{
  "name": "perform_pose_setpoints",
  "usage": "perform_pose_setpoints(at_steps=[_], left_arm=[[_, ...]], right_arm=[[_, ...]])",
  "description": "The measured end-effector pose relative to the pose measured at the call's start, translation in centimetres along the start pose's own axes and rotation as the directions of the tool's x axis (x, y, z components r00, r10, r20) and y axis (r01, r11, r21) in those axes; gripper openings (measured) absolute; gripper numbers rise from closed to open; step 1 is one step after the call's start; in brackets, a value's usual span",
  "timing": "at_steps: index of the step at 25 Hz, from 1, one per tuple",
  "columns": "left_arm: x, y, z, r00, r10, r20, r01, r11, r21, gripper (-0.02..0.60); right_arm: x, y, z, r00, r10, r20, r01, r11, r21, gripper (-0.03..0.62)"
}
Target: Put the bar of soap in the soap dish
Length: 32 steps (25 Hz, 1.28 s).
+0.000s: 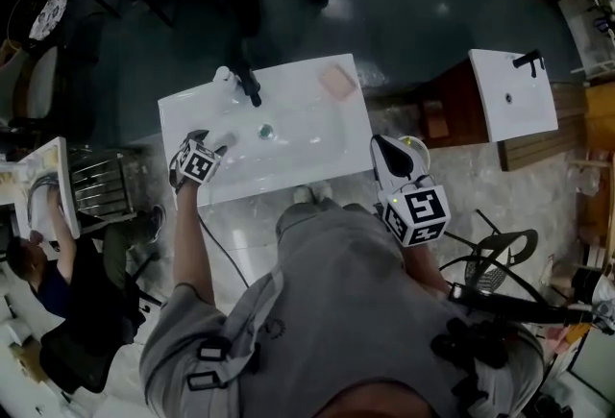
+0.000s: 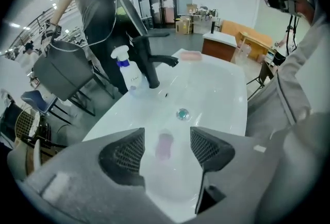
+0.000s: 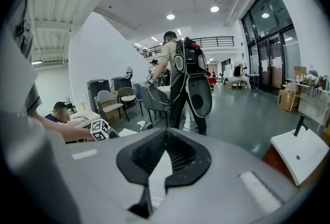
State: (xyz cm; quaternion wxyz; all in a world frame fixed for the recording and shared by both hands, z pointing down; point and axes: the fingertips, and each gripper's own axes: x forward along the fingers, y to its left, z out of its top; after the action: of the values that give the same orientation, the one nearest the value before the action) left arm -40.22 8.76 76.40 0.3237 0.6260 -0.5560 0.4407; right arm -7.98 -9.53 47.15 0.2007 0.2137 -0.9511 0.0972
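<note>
Left gripper [image 2: 166, 139]: fingers apart over a pale pink soap bar [image 2: 164, 148] lying in the white ceramic basin [image 2: 219, 89]. Right gripper [image 3: 166, 138]: fingers closed, empty.

Soap [image 2: 165, 145] in sink [image 2: 221, 94] (dish [image 2: 191, 55] behind)

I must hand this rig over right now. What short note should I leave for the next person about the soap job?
Left tongs: open, low over the sink basin. The pale pink bar of soap lies on the basin floor in line with the gap and is not gripped.
Right tongs: shut, empty, held off to the person's right, pointing away from the sink.
Soap dish: on the sink's far corner, beyond the black faucet.
Done: only the approach to the soap.
Left: close on the bar, lift it, carry it past the faucet and set it in the dish.
</note>
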Motion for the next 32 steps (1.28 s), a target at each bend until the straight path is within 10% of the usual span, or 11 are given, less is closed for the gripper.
perform_pose_setpoints(at_steps=[32], left_arm=[[13.0,0.6,-7.9,0.944,-0.144,-0.297,0.164,0.986,0.044,0.278]], right_arm=[[1.8,-0.3,-3.2,0.990,-0.017,-0.140,0.013,0.999,-0.030,0.003]])
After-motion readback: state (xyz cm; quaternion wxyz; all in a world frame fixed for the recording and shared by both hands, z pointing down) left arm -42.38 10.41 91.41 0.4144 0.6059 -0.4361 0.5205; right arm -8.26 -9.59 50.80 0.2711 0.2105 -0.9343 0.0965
